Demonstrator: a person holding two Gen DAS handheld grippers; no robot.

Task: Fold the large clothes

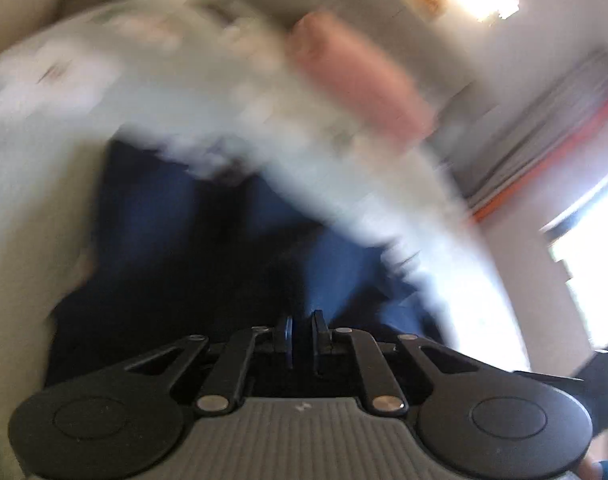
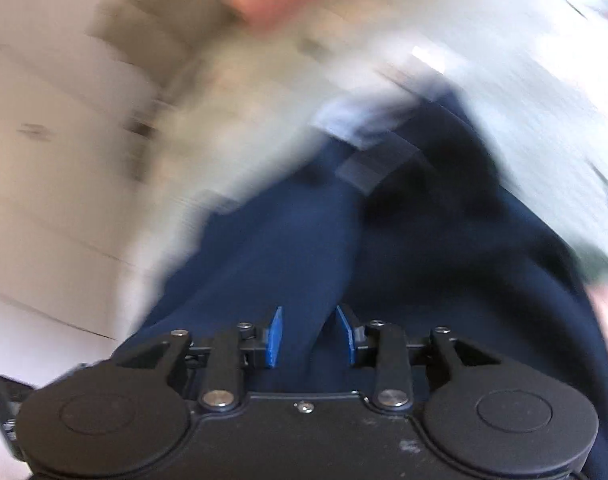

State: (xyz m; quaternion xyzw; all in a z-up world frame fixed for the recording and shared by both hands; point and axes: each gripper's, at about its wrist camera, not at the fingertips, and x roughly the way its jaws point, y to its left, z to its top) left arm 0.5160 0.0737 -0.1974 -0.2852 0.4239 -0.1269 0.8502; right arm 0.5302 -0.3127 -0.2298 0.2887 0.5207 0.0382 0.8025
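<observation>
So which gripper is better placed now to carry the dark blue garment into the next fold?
Probably the left gripper: its jaws are nearly closed on the dark blue garment. The right gripper has wider jaws with cloth between them; motion blur hides whether it grips.

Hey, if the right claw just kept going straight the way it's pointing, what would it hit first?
Most likely the navy garment: its cloth already runs between the right claw fingers and fills the view ahead. Blur makes the depth uncertain.
</observation>
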